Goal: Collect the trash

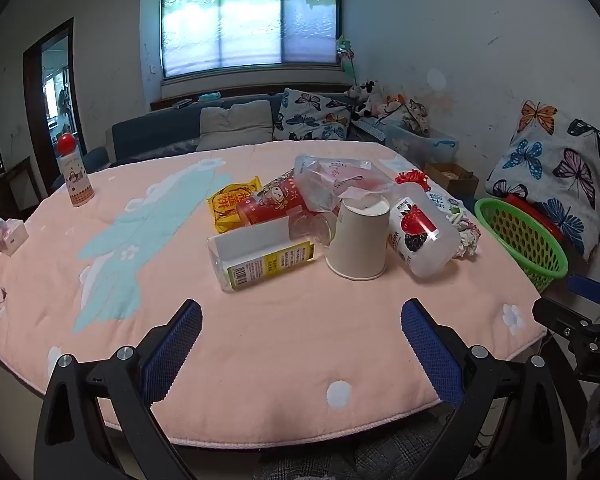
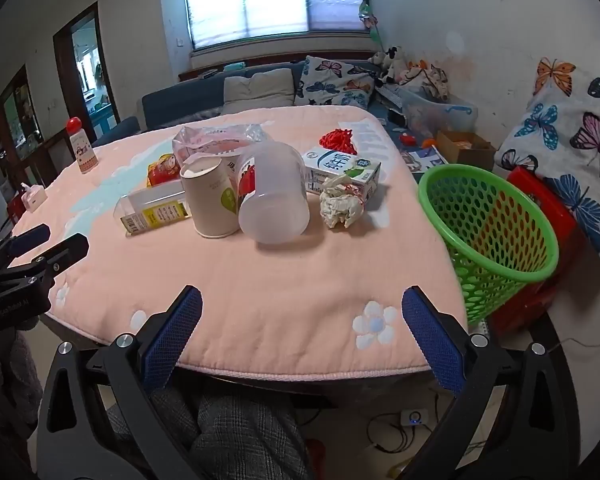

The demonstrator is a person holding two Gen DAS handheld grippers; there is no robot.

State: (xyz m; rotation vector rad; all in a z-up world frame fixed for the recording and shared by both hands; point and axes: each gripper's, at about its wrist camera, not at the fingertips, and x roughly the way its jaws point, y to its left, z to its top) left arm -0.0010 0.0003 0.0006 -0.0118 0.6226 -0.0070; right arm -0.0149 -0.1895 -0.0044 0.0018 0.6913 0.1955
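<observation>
Left wrist view: your left gripper [image 1: 300, 340] hangs over the near edge of the surface [image 1: 260, 340], tilted downward, fingers [image 1: 180, 336] spread wide and empty. The trash sits heaped mid-surface; approach the paper cup [image 1: 358, 240] squarely.

Right wrist view: your right gripper [image 2: 300, 340] is likewise released, holding nothing. Take the crumpled paper [image 2: 340, 202] first; the green basket [image 2: 496, 240] stands just beside the surface's right edge.

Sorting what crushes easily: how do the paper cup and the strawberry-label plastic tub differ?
The paper cup is opaque off-white; the plastic tub is translucent with a strawberry label. The cup stands upside down, its wider rim on the pink cover; the tub lies tipped on its side. The tub looks wider than the cup. Both sit side by side in the trash pile, untouched by either gripper.
</observation>
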